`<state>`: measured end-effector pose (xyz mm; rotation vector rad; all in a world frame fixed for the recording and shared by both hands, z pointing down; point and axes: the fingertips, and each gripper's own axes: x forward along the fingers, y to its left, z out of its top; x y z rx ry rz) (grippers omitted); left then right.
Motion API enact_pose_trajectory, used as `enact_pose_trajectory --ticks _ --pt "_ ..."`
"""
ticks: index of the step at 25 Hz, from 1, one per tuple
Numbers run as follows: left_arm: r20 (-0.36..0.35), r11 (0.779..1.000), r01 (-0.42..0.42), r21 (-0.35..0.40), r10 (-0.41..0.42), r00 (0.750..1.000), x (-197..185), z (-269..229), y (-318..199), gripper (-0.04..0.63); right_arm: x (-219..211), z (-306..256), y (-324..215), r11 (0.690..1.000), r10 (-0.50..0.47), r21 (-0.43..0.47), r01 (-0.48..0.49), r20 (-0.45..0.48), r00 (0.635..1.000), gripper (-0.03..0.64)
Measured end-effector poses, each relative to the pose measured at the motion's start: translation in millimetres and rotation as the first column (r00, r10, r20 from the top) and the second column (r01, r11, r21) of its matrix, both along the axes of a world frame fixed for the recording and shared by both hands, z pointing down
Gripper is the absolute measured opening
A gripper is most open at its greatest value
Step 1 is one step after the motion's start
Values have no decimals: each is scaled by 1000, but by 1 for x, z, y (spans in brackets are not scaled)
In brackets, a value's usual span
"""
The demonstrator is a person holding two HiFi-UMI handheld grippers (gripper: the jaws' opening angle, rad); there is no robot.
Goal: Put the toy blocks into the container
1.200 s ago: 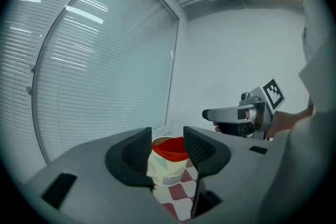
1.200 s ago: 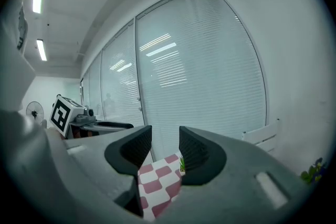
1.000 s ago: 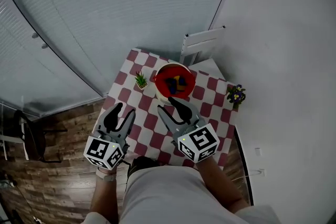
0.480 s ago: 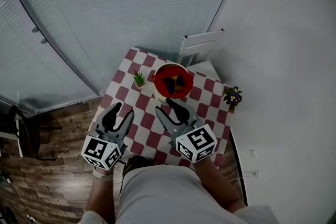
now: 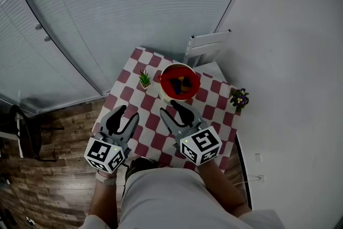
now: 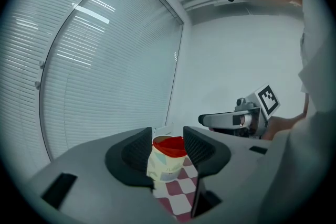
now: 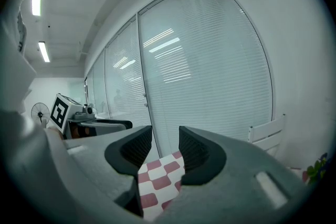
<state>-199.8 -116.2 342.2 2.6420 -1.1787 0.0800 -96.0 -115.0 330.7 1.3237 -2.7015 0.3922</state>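
No legible text or numbers

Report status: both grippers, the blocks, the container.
Left hand-held gripper open, empty. Right hand-held gripper open, empty. Blocks inside red container. Small plant beside it, not blocking.

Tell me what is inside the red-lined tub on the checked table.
In the tub lie toy blocks; blue and yellow ones show. Their number is too small to tell, and anything beneath them, along with the tub's floor, is covered.

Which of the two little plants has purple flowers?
The potted plant at the right edge of the table has purple flowers. The green plant, just left of the red container, has only leaves.
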Motion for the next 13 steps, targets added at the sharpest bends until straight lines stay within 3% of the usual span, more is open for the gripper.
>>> enact_pose_trajectory --ticks 13 --pt "-48 1000 -10 -25 8 999 -6 5 6 173 -8 7 2 999 6 -45 -3 63 998 166"
